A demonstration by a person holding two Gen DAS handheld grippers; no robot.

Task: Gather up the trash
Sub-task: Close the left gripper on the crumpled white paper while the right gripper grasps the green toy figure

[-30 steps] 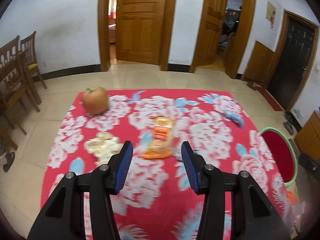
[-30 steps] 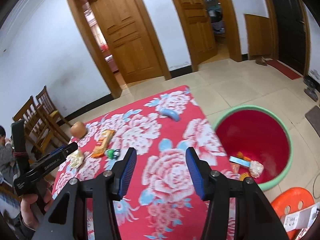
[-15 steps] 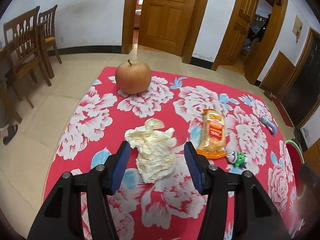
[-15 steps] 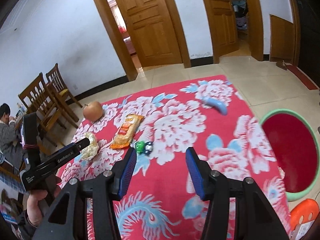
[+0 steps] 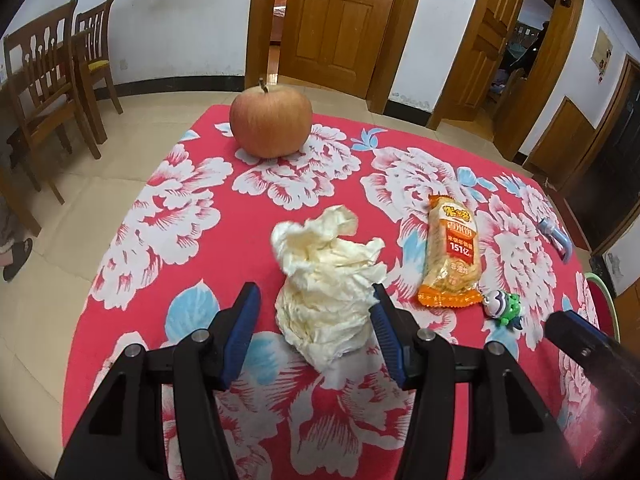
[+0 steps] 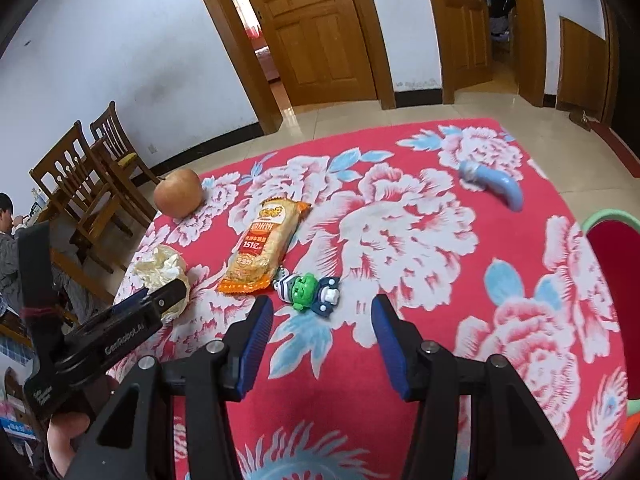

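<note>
Spreading under both released tools (image 5: 314, 310) (image 6: 322, 322), a red floral cloth (image 6: 420, 240) near wooden doors (image 5: 332, 20).

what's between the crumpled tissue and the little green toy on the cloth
The orange snack packet lies between the crumpled tissue and green toy; both wrist views show it.

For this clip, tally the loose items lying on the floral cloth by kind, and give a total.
Crumpled paper wad: 1
Snack packet: 1
Apple: 1
Small green toy figure: 1
Blue curved plastic piece: 1
Total: 5
</note>
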